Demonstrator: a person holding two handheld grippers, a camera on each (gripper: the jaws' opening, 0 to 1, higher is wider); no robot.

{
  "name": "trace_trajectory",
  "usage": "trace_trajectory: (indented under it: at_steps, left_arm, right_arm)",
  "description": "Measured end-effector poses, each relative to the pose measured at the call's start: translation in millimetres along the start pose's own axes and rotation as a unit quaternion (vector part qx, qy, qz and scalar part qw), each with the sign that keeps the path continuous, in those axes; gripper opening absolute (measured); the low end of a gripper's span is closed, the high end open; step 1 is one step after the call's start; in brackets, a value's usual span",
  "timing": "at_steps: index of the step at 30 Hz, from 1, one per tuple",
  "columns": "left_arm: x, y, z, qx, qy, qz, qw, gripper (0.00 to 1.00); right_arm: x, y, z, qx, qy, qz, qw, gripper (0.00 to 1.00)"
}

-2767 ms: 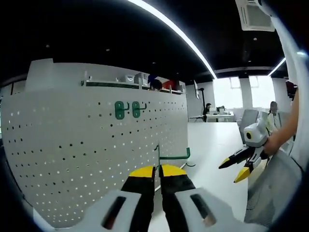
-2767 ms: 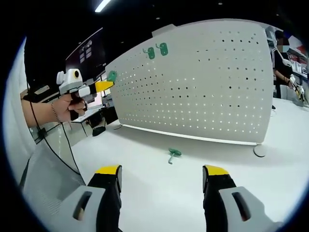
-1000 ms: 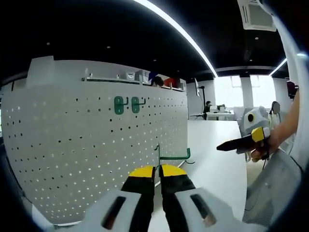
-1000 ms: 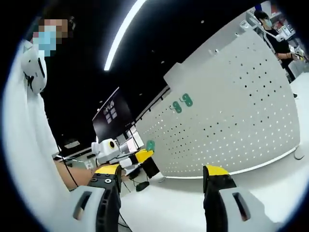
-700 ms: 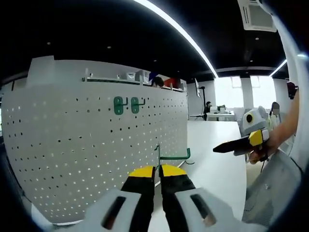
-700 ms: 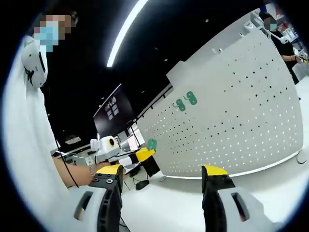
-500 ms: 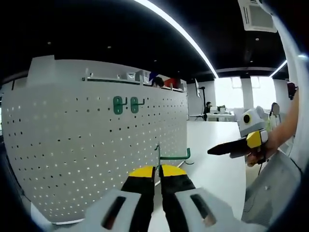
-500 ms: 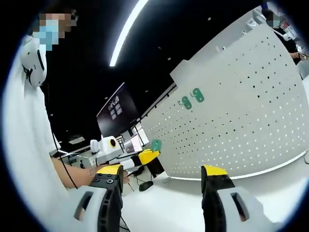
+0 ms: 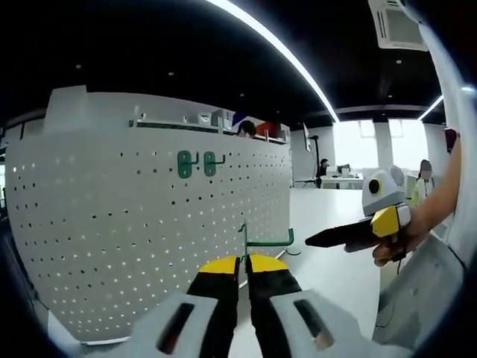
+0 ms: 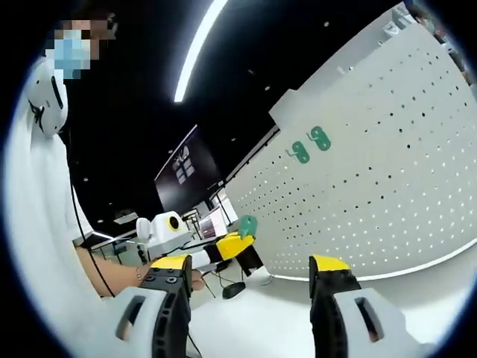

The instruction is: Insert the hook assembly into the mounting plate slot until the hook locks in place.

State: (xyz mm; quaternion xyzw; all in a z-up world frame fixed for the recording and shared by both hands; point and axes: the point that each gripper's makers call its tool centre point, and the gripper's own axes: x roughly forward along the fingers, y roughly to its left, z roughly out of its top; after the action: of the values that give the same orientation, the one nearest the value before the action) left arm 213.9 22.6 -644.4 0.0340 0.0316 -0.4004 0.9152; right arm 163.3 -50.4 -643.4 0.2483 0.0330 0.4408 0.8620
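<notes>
Left gripper view: my left tongs pinch the green hook, probably long axis sideways, pegboard just left; right tongs gape empty.

One white perforated mounting plate stands on the white table, with two green hooks already fitted side by side near its top edge. A third green hook is pinched in the closed left gripper. Two handheld grippers are counted, the right gripper with its jaws apart.
</notes>
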Motion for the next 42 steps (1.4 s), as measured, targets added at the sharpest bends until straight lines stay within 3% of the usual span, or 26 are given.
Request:
trace_trajectory:
  at_steps: [28, 42]
  left_arm:
    - [-7, -1.5, 5.4, -0.004, -0.007, 0.011, 0.9999, 0.04]
    - [-8, -3.2, 6.2, -0.011, -0.010, 0.013, 0.9998, 0.04]
  right_arm:
    - [50, 20, 2.8, 0.035, -0.016, 0.041, 0.9984, 0.53]
    - [63, 26, 4.0, 0.043, -0.017, 0.047, 0.9978, 0.39]
